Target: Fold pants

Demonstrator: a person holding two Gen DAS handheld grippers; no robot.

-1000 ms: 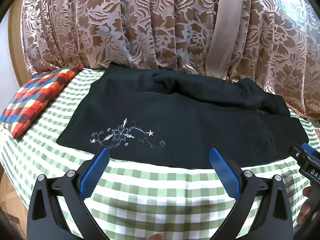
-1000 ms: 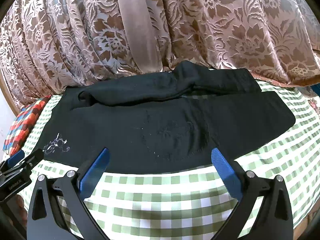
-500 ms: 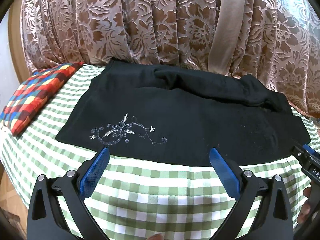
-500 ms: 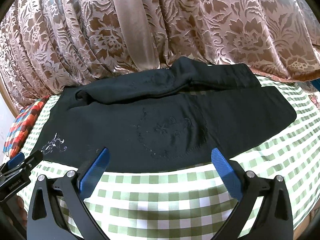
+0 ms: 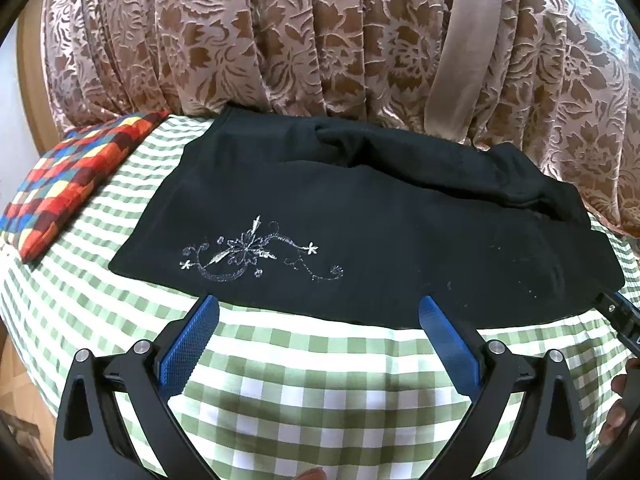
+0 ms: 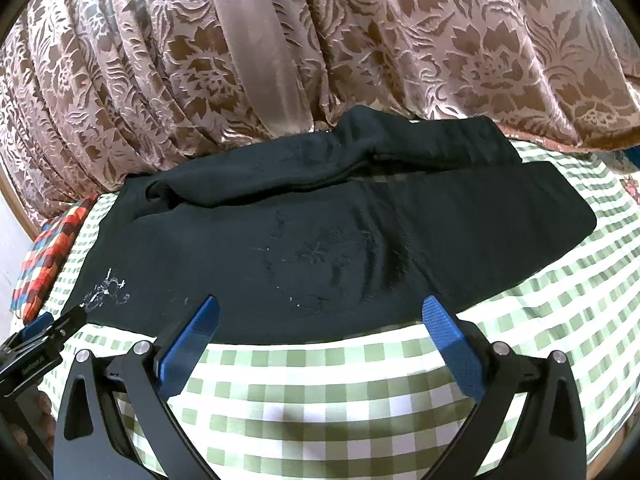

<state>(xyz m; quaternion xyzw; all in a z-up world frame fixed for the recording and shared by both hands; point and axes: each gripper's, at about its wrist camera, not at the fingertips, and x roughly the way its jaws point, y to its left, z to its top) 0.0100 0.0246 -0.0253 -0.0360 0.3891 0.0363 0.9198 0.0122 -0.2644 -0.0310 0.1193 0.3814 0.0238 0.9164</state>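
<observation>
Black pants (image 5: pixel 380 232) lie spread across the green-checked tablecloth (image 5: pixel 304 364), with a bunched fold along their far edge. A white floral embroidery (image 5: pixel 248 254) shows on their left part. The pants also show in the right wrist view (image 6: pixel 328 240). My left gripper (image 5: pixel 318 308) is open and empty, just short of the pants' near edge. My right gripper (image 6: pixel 320 310) is open and empty, its blue fingertips over the pants' near edge. Each gripper shows at the edge of the other's view, the right one (image 5: pixel 618 318) and the left one (image 6: pixel 36 338).
A brown patterned curtain (image 5: pixel 320 40) hangs right behind the table. A multicoloured checked cushion (image 5: pixel 68 176) lies on the table's left end. The tablecloth falls away at the near and side edges.
Both grippers have moved slightly forward toward the pants' near edge. The pants have not moved and both grippers stay open.
</observation>
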